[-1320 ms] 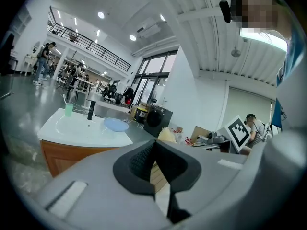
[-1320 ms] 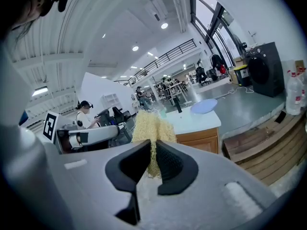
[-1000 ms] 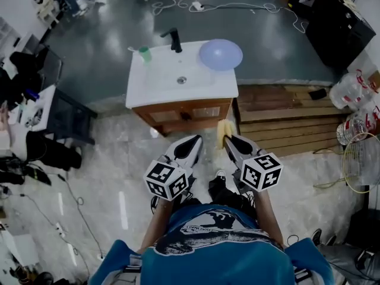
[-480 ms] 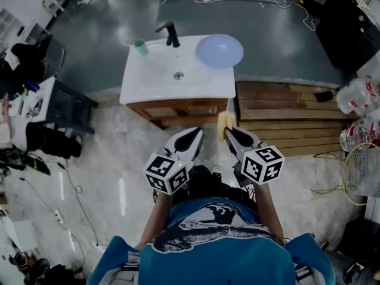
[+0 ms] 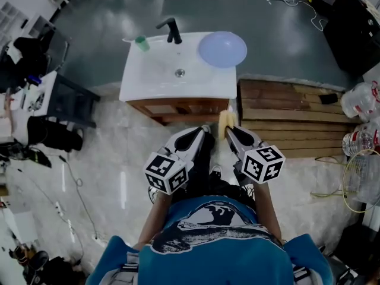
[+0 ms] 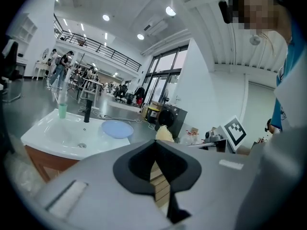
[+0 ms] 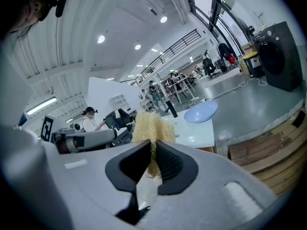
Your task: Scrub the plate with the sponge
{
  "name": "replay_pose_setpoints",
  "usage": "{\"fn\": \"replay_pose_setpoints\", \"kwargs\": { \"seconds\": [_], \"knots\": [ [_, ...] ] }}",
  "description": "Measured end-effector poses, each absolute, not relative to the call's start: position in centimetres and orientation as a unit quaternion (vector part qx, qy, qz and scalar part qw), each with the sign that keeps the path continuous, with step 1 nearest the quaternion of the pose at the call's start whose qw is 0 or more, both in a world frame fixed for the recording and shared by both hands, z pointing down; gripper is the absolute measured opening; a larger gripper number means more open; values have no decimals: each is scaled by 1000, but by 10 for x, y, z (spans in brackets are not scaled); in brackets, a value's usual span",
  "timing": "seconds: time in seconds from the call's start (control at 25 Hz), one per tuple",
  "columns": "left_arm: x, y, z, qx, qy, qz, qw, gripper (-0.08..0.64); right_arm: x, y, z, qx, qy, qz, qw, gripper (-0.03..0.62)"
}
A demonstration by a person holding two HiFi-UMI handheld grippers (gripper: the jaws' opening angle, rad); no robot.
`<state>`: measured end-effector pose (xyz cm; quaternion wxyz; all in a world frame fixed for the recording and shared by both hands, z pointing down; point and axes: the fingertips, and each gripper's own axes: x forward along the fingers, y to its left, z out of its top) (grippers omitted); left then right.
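White washbasin (image 5: pixel 151 79) on a wooden cabinet, standing on a pale floor ahead of the person; slatted wooden platform (image 5: pixel 285 120) just to its right. Pale blue plate (image 5: pixel 222 48) lies on the basin's far right corner, well apart from both grippers. Left gripper (image 5: pixel 203 129) held low in front of the cabinet, jaws pressed together, nothing between them. Right gripper (image 5: pixel 229 130) beside it, jaws clamped on the yellow sponge (image 5: pixel 224 122), whose frayed top sticks out above the tips. Black faucet (image 5: pixel 172 31) at basin's back edge; small green cup (image 5: pixel 141 43) left of it.
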<state>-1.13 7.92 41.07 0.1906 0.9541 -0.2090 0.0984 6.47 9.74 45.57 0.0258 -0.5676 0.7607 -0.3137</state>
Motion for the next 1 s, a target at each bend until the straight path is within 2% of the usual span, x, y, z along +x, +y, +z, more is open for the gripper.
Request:
{"fn": "replay_pose_setpoints", "kwargs": {
  "seconds": [0.44,1.0],
  "knots": [
    [13,12,420,952,-207,106,199,11,95,35,462,-576,751,-322,23,34],
    [57,-138,445,951,-177,134,216,12,146,-97,469,-605,721,-339,-2,34]
  ]
}}
